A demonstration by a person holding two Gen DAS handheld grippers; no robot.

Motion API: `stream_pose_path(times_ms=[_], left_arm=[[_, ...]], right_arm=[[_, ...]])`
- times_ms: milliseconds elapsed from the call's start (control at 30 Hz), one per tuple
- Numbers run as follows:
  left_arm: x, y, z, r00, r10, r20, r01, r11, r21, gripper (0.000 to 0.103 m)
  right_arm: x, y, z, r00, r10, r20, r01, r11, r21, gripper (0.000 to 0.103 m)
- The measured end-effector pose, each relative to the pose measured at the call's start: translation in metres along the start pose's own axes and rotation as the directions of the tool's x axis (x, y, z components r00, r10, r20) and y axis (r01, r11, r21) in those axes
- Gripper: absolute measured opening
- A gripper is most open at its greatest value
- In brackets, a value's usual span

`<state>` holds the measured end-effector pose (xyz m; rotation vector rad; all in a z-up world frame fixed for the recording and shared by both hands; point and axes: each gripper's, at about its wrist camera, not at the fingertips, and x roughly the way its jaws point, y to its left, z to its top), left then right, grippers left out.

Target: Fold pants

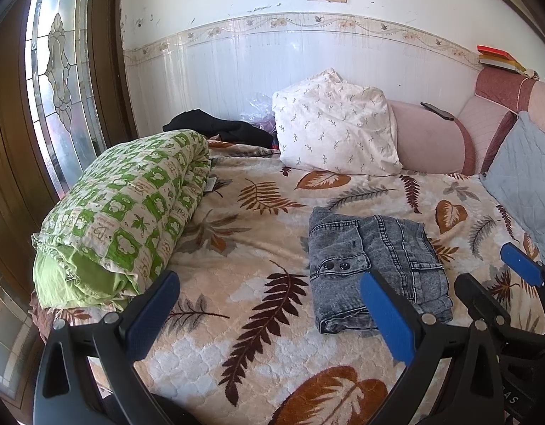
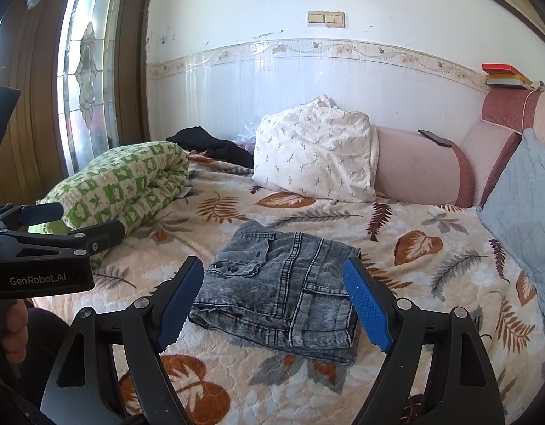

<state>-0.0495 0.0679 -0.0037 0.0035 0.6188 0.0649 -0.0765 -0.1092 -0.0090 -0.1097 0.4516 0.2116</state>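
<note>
your right tongs [image 2: 274, 304] stand open above the bed [image 2: 431, 276], framing the folded pants [image 2: 283, 290] just ahead; your left tongs [image 1: 268, 313], also open, hold nothing, so the fold looks finished.

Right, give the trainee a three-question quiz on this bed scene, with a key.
1. True or false: the grey jeans lie folded into a compact stack on the leaf-print blanket.
2. Multiple choice: what rests on top of the pink bolster? A) a book B) a dark phone C) a cup
3. Fill in: the rolled quilt on the window side is white and ____.

Key
1. True.
2. B.
3. Green.

Note: both the left gripper and the right gripper have their jaws apart, holding nothing.
</note>
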Motion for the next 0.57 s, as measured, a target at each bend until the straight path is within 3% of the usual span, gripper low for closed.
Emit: stream_pose_path(times_ms=[333, 567], left_arm=[[0.017, 0.002, -0.002, 0.998, -0.045, -0.038, 0.045, 0.999, -0.021, 0.103], [0.039, 0.002, -0.007, 0.996, -0.054, -0.067, 0.052, 0.998, -0.032, 0.103]], right_arm=[[0.013, -0.005, -0.002, 1.000, 0.011, -0.025, -0.011, 1.000, 0.011, 0.081], [0.026, -0.042, -0.004, 0.997, -0.049, -0.051, 0.054, 0.994, 0.093, 0.081]])
